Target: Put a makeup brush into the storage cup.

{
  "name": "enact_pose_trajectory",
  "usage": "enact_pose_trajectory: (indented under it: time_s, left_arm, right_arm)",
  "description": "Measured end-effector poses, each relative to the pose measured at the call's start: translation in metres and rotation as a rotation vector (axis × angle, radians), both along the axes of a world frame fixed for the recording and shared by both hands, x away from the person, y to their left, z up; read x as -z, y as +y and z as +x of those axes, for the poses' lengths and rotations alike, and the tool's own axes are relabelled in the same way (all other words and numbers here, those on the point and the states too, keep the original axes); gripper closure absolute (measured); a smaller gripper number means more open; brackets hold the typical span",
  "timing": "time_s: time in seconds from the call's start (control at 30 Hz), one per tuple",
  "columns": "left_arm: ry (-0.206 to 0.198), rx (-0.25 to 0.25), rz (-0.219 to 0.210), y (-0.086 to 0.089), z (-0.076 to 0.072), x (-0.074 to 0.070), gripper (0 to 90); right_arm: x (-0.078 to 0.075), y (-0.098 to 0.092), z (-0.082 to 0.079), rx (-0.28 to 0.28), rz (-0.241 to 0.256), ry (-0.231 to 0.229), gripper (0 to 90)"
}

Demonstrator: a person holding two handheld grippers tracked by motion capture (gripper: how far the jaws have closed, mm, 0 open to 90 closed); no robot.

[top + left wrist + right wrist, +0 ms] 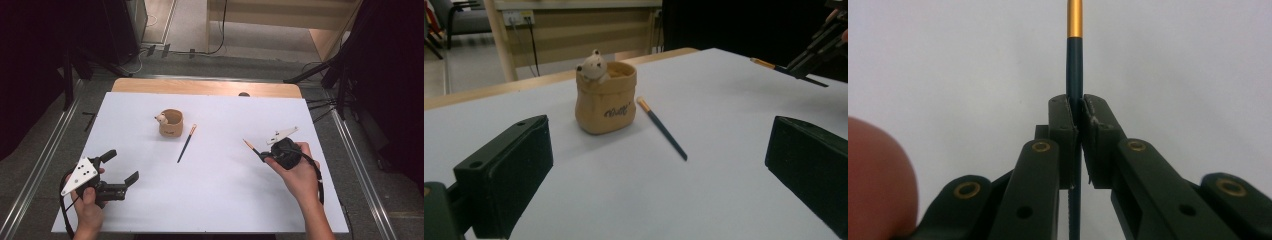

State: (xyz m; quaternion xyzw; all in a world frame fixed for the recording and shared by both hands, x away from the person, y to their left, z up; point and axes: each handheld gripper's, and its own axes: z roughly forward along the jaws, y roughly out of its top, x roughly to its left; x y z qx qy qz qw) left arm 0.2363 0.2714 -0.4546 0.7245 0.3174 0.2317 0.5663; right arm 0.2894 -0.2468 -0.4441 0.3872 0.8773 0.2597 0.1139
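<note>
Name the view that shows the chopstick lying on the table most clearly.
Left gripper view: the loose chopstick lies close, whole, beside the pouch-shaped holder. The high view shows it small, thin.

Two chopsticks on show: one (pixel 186 144) lies on the white table (pixel 215 185), the other (pixel 251 148) sits up between the jaws of the right gripper (pixel 263 156). One pot (pixel 171 123) (tan, sack-shaped), one little bear figure (pixel 161 119) at its rim. Two grippers, counting the left gripper (pixel 122 165).
</note>
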Motion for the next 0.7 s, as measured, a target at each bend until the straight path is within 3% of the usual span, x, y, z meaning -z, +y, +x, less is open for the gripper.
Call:
enact_pose_trajectory:
  time_s: [0.33, 0.53, 0.7]
  left_arm:
    - [-0.005, 0.066, 0.028, -0.043, 0.016, -0.01, 0.0]
    - [-0.007, 0.098, 0.016, -0.067, 0.025, -0.015, 0.0]
    - [-0.003, 0.113, -0.034, -0.084, 0.034, -0.018, 0.0]
  right_arm:
    - [-0.019, -0.003, 0.002, 0.013, 0.133, -0.092, 85.3]
    - [-0.019, 0.0, 0.0, 0.005, 0.188, -0.139, 85.3]
    - [-0.02, 0.0, -0.007, 0.008, 0.28, -0.154, 85.3]
